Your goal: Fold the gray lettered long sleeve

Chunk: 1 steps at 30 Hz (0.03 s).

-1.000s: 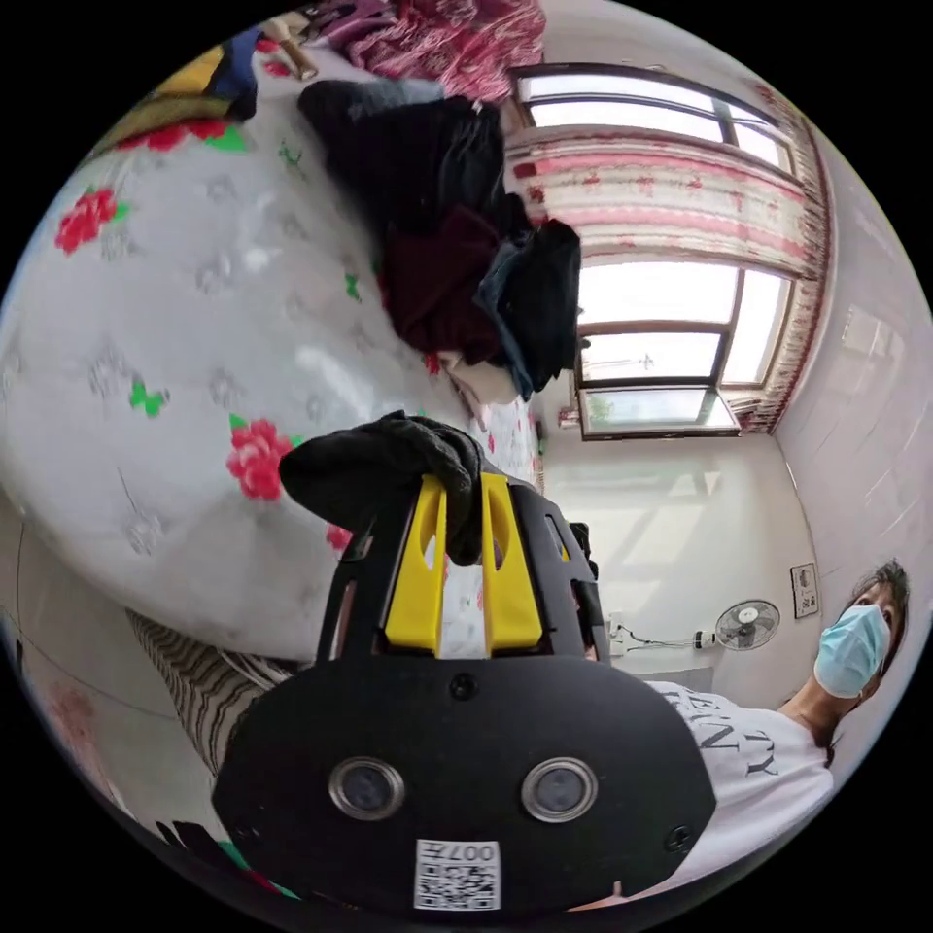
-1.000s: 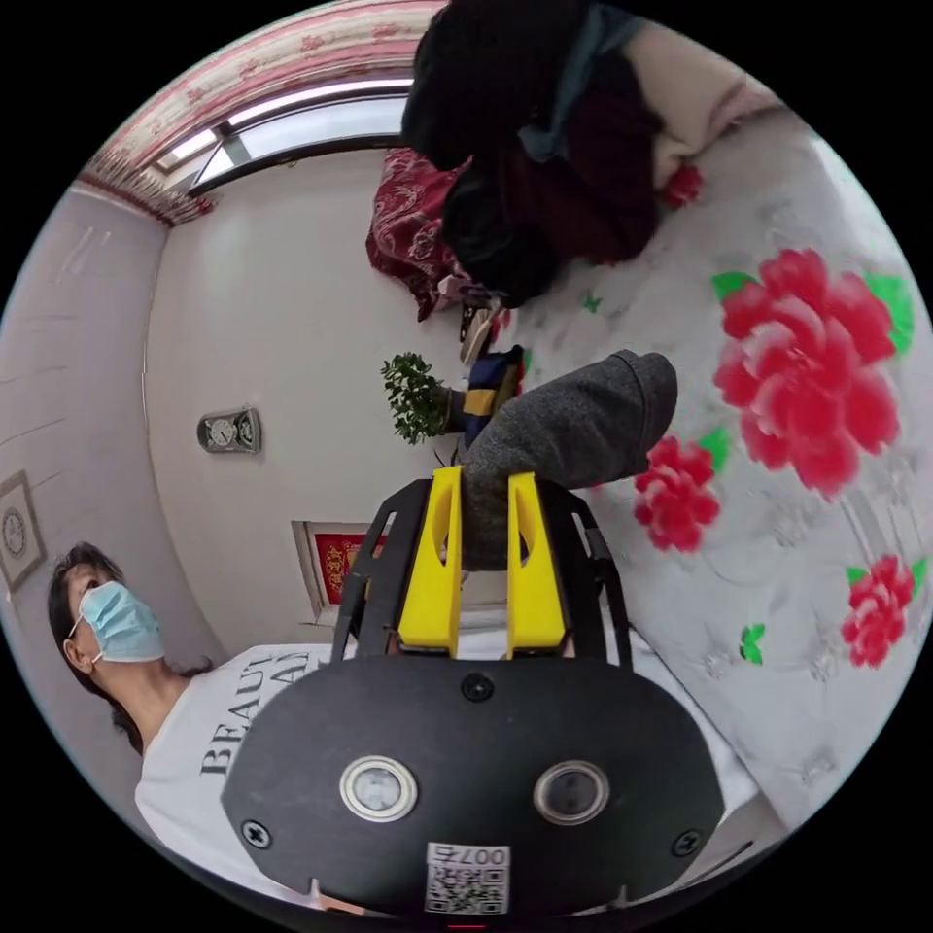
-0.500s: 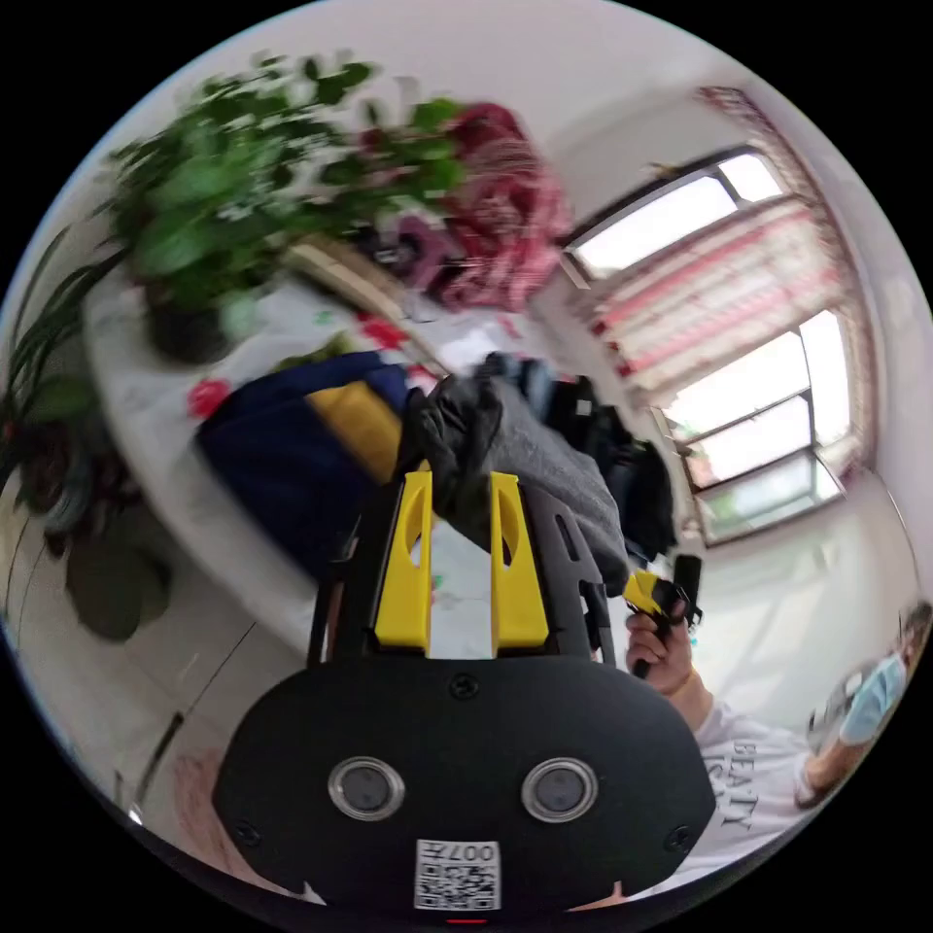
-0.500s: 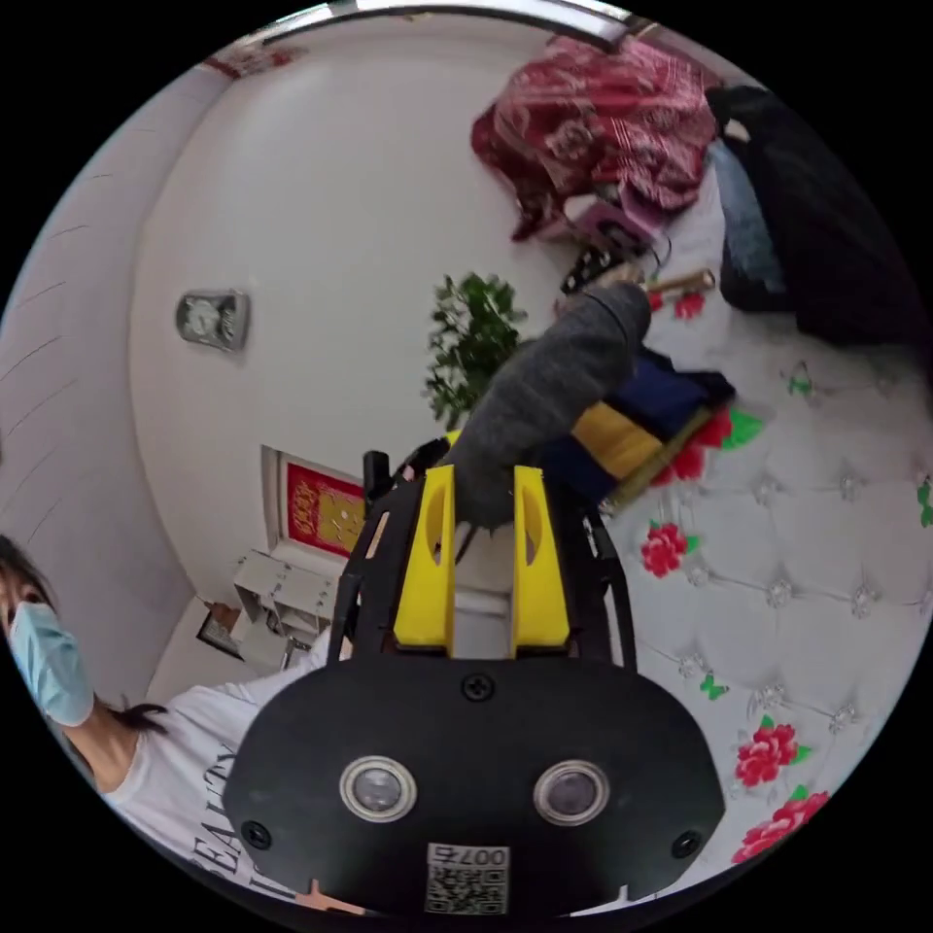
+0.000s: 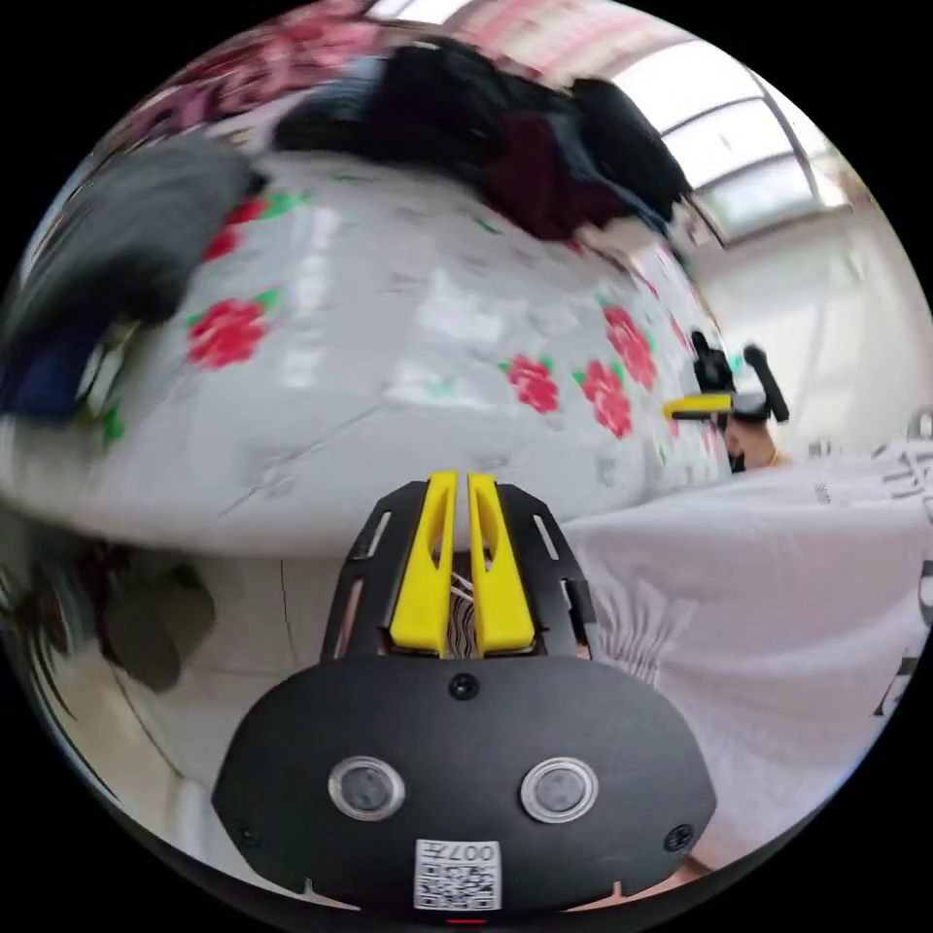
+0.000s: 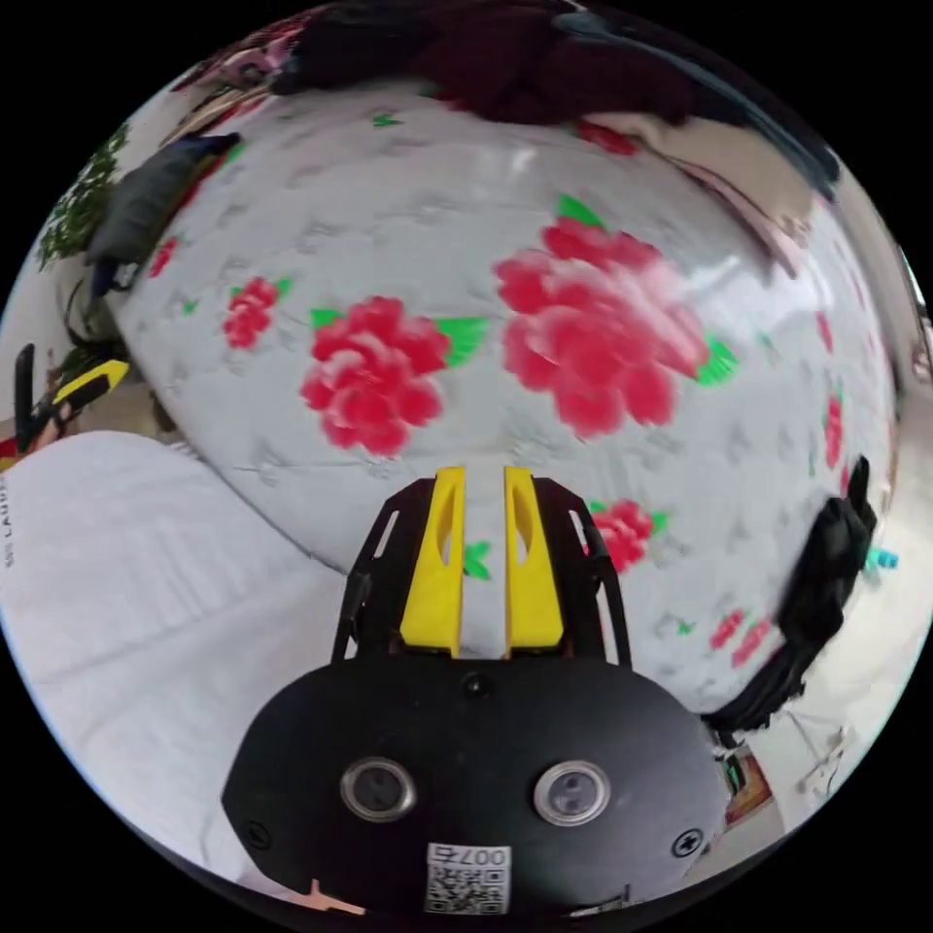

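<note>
Blurred letter fragments on the white shirt (image 5: 777, 603) stay unreadable.

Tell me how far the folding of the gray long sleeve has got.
Done, it seems: the gray long sleeve lies as a compact bundle on a blue pile at the edge of the flowered bed. In hand: nothing; the left tongs are closed and empty, and the right tongs stand slightly apart and empty. Left: probably only the dark clothes heap, if that is next.

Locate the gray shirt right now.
Gray shirt lies at the bed's far edge, upper left in the left gripper view, atop the navy garment, clear of both tongs.
</note>
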Tool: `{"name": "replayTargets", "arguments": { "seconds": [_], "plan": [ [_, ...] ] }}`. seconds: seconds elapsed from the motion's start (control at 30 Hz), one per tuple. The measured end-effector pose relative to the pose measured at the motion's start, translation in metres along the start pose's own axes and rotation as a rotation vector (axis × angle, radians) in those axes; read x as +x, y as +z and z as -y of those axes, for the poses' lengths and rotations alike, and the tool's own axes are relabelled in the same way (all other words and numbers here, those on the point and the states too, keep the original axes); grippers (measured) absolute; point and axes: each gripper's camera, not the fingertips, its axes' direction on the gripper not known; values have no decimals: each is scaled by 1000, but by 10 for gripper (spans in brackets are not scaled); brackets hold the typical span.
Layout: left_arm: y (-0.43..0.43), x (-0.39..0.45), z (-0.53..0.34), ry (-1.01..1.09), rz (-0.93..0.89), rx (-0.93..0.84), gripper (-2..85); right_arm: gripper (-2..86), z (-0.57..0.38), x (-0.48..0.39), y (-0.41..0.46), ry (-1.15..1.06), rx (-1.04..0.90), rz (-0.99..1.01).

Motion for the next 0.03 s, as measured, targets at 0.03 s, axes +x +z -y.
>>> {"name": "replayTargets", "arguments": {
  "seconds": [0.03],
  "plan": [
    [21,33,25,110,19,-55,-5,59,-9,10,-1,24,2,-16]
  ]
}}
